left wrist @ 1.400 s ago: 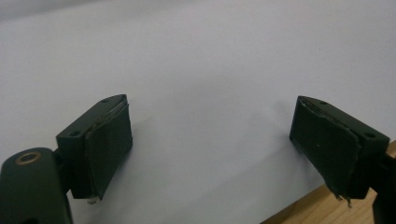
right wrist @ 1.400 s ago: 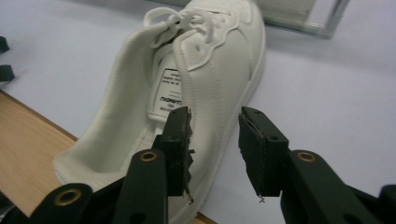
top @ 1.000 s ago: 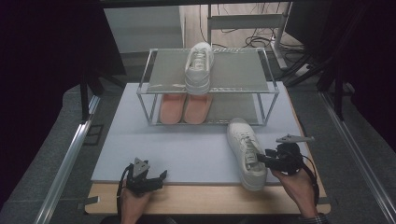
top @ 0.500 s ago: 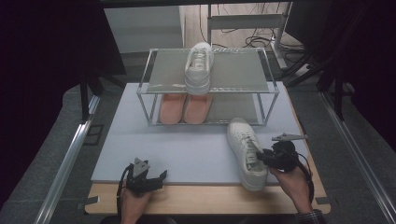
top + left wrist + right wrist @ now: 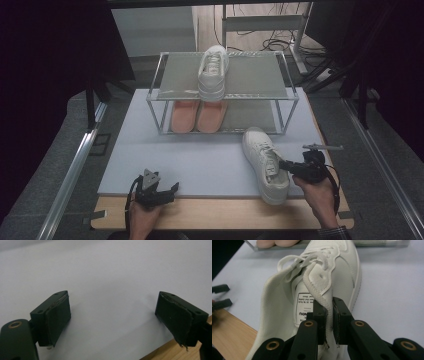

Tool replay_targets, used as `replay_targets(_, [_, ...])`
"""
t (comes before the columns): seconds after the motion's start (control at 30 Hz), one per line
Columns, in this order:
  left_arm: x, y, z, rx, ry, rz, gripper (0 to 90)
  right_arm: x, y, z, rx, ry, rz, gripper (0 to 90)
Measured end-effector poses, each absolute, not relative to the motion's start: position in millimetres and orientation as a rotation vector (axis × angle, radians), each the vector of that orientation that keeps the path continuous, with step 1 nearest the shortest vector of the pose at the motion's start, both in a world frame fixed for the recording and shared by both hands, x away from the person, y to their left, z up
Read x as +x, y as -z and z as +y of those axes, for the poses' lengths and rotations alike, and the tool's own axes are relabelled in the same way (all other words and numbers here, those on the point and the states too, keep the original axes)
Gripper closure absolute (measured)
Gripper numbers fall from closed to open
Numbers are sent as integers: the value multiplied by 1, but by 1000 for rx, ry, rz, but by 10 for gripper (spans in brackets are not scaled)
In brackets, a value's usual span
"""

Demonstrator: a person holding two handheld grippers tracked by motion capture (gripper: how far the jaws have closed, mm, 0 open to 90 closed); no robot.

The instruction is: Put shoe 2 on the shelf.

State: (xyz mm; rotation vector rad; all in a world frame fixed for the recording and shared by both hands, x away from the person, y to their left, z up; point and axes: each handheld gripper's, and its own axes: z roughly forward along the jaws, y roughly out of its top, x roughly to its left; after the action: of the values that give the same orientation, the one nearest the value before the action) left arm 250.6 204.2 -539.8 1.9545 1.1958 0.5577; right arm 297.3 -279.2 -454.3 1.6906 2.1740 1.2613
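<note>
Pale mat over a wooden surface (image 5: 220,212), dark room around. White shoe (image 5: 265,163) lying near the front right, just before the rack (image 5: 222,92), mate (image 5: 213,70) already on top. Right gripper (image 5: 329,315) just closed, jaws pinching the collar. Left gripper (image 5: 112,315) idle, jaws spread, nothing between. Grasp step apparently done; next, probably a lift clear of the mat, with firm grip, toward the rack top.
</note>
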Motion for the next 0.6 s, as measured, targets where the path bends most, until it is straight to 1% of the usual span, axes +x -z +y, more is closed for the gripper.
replay_targets(0.37, [251, 540, 204, 1955, -558, 1196, 126, 296, 452, -290, 1805, -1419, 2104, 835])
replay_targets(0.6, [251, 540, 204, 1955, -558, 1196, 126, 294, 439, -288, 1782, -1465, 2096, 835])
